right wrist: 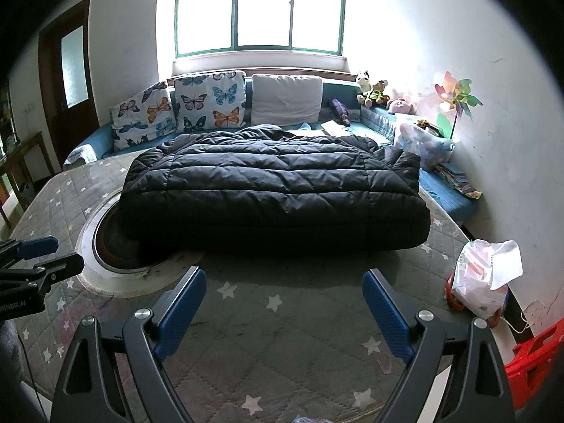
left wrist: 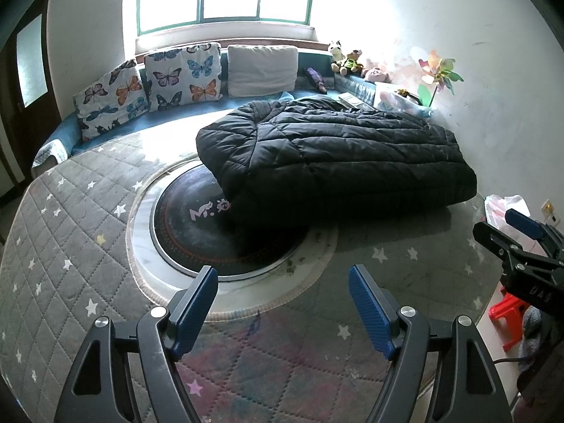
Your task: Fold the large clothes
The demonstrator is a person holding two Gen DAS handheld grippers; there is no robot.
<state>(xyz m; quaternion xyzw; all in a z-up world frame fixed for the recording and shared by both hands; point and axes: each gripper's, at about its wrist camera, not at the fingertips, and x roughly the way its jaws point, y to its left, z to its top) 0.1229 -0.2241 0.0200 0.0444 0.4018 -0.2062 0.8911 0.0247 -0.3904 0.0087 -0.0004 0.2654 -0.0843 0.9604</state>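
Note:
A black quilted puffer jacket (left wrist: 335,155) lies folded into a thick bundle on the grey star-patterned table cover (left wrist: 70,246). It partly overlaps a round black hotplate (left wrist: 218,232) set in the table. My left gripper (left wrist: 282,278) hangs open over the near part of the table, short of the jacket, with nothing between its blue pads. In the right wrist view the same jacket (right wrist: 275,190) lies straight ahead. My right gripper (right wrist: 283,282) is open just before its near edge, holding nothing. Each gripper shows at the other view's side edge.
A blue bench with butterfly cushions (right wrist: 208,105) and a white cushion (right wrist: 287,100) runs under the window. Plush toys (right wrist: 373,93) and a pinwheel (right wrist: 456,100) stand at the right wall. A white plastic bag (right wrist: 483,275) and a red stool (right wrist: 535,363) sit at the right.

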